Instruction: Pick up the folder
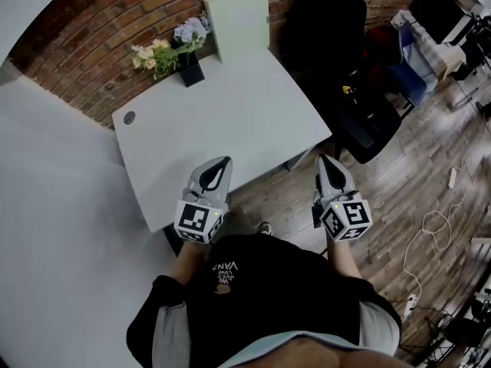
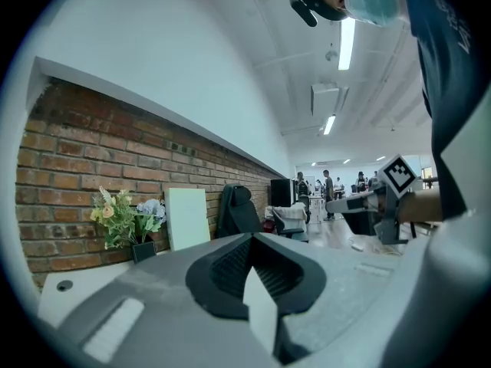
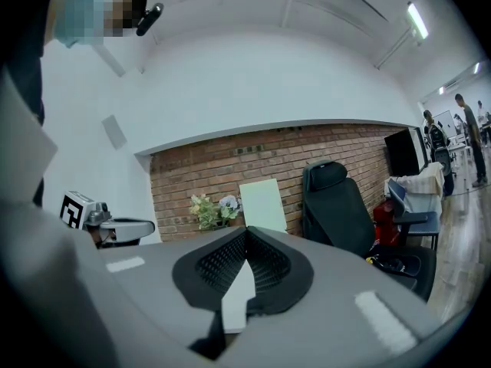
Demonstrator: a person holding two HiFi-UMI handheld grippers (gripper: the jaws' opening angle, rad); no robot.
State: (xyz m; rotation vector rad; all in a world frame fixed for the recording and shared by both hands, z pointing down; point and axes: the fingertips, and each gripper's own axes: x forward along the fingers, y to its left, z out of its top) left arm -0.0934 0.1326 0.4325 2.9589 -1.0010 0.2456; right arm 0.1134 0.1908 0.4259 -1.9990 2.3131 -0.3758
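The folder (image 1: 238, 20) is a pale green board that stands upright against the brick wall at the far edge of the white table (image 1: 261, 121). It also shows in the left gripper view as the folder (image 2: 188, 217) and in the right gripper view as the folder (image 3: 262, 204), far ahead of both jaws. My left gripper (image 1: 223, 160) is shut and empty over the table's near edge. My right gripper (image 1: 325, 159) is shut and empty too, just off the table's near right corner, above the floor. Both point roughly level toward the wall.
A small black pot of flowers (image 1: 175, 52) stands left of the folder. A black office chair (image 1: 330, 29) sits right of the table, with a dark bag and clutter beyond it. Cables (image 1: 437, 225) lie on the wooden floor at the right.
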